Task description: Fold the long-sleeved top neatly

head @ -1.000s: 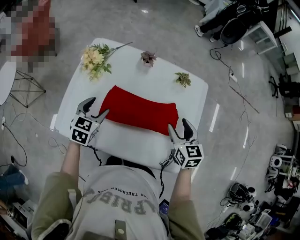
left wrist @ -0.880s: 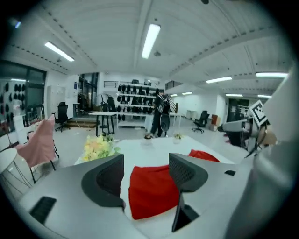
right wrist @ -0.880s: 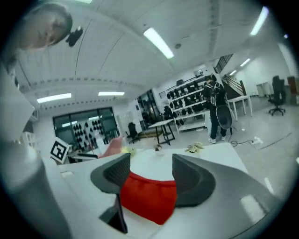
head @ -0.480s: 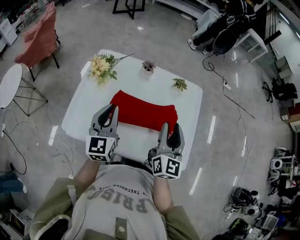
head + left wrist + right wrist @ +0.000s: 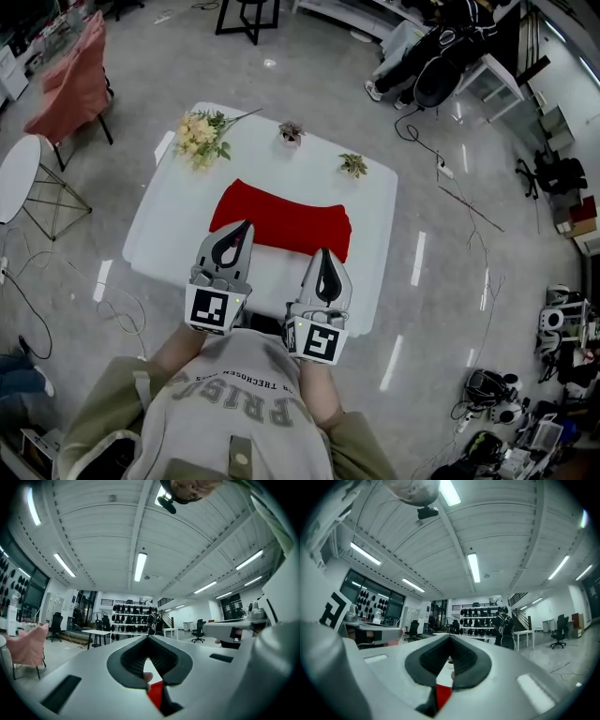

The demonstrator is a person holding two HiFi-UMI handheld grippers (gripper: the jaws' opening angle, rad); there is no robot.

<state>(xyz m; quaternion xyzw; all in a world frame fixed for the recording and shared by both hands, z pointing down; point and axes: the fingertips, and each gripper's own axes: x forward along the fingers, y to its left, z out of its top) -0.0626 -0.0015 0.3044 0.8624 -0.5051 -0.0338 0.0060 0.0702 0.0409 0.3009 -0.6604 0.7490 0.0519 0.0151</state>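
Jaws just closed, empty; red top (image 5: pixel 281 221) folded, flat rectangle

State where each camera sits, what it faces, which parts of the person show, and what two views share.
Head view: on the head, steeply down at the folded red long-sleeved top on the white table; torso, forearms, left gripper, right gripper.
Left gripper view: on that gripper, level across the hall; just-closed empty jaws.
Right gripper view: likewise, its own just-closed empty jaws.
Shared: both gripper views glimpse the red top.
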